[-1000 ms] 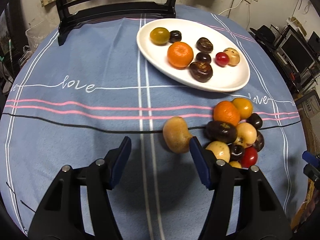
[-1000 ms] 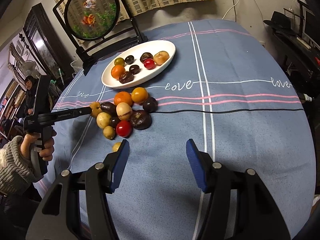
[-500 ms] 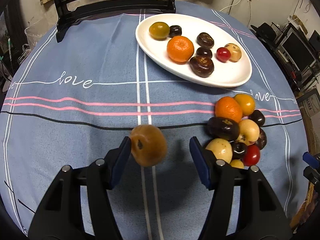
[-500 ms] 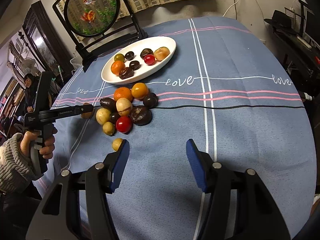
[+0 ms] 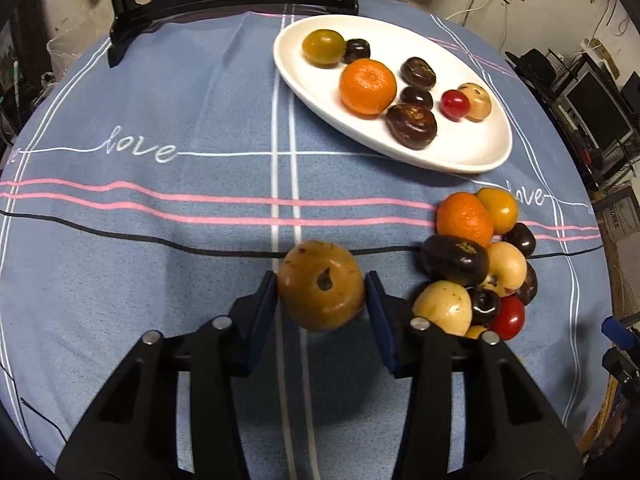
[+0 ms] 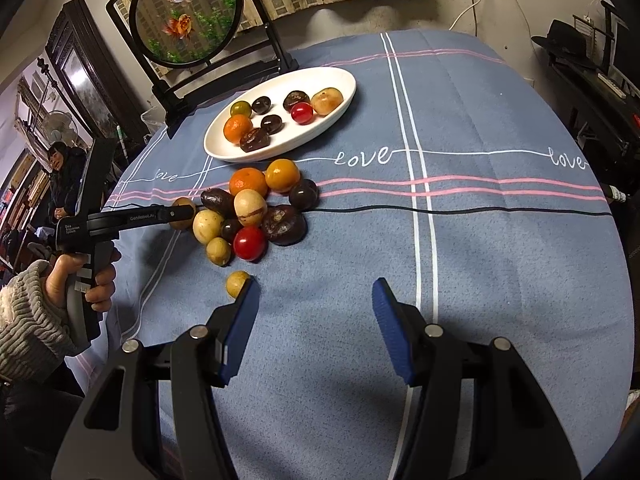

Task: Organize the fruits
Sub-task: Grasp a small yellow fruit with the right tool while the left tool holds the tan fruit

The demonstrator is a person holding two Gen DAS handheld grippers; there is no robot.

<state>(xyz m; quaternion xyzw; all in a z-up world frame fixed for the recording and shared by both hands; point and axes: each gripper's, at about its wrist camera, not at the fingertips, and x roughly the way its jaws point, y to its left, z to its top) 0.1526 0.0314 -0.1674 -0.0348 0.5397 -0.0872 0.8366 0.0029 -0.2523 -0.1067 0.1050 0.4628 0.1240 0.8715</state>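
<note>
Left tongs [image 5: 321,289] just closed, pinching a brown round fruit [image 5: 321,285] beside the fruit pile [image 5: 476,264] — right tongs [image 6: 314,298] spread, nothing between, above the desk [image 6: 500,264]

A second ago the brown round fruit [image 5: 321,285] lay beside the fruit pile [image 5: 478,264], just outside the left gripper [image 5: 322,292]; now it sits between the jaws, which have just been closing and seem to press both its sides. The fruit now stands apart from the pile; its stem scar faces the camera.
</note>
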